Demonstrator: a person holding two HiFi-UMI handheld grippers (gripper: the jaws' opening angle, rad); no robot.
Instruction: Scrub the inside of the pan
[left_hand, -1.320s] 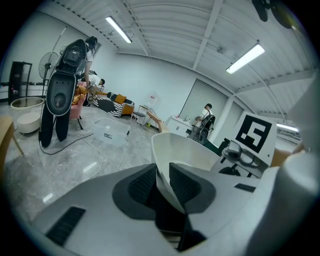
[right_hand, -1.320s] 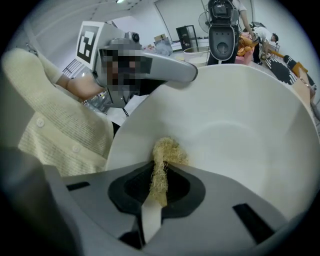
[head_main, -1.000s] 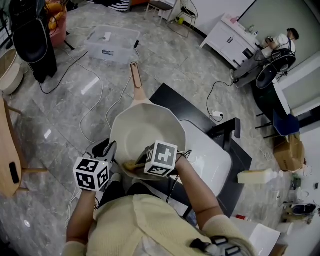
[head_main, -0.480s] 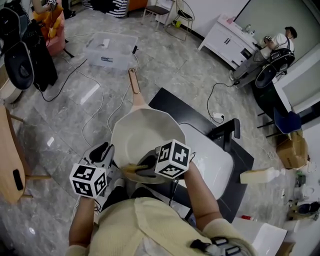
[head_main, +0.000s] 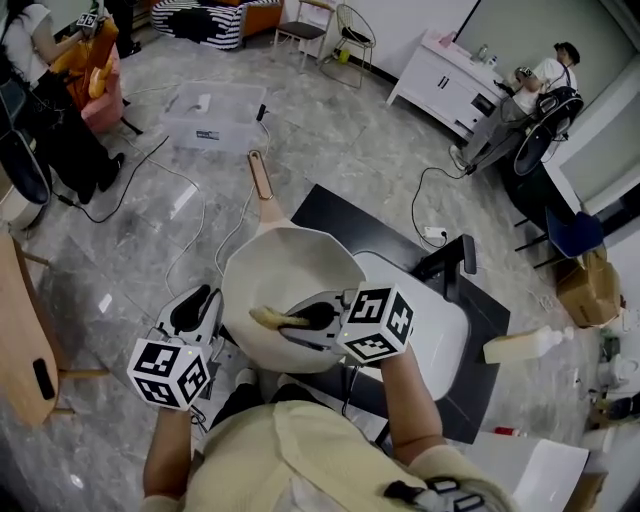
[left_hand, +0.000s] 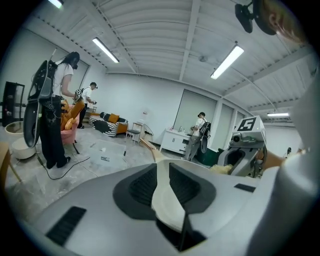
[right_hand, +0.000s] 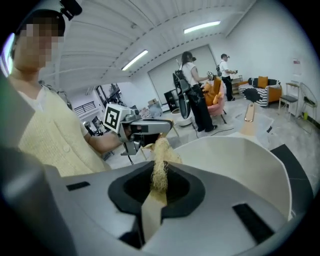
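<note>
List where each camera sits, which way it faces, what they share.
Head view: on the person's head, facing steeply down at the pan; shows sweater, left gripper, right gripper.
Left gripper view: on the left gripper, along its fingers clamped on the pan rim; right gripper shows.
Right gripper view: on the right gripper, along fingers holding the scrubber; sweater, left gripper show.
Shared: all see the pan.
</note>
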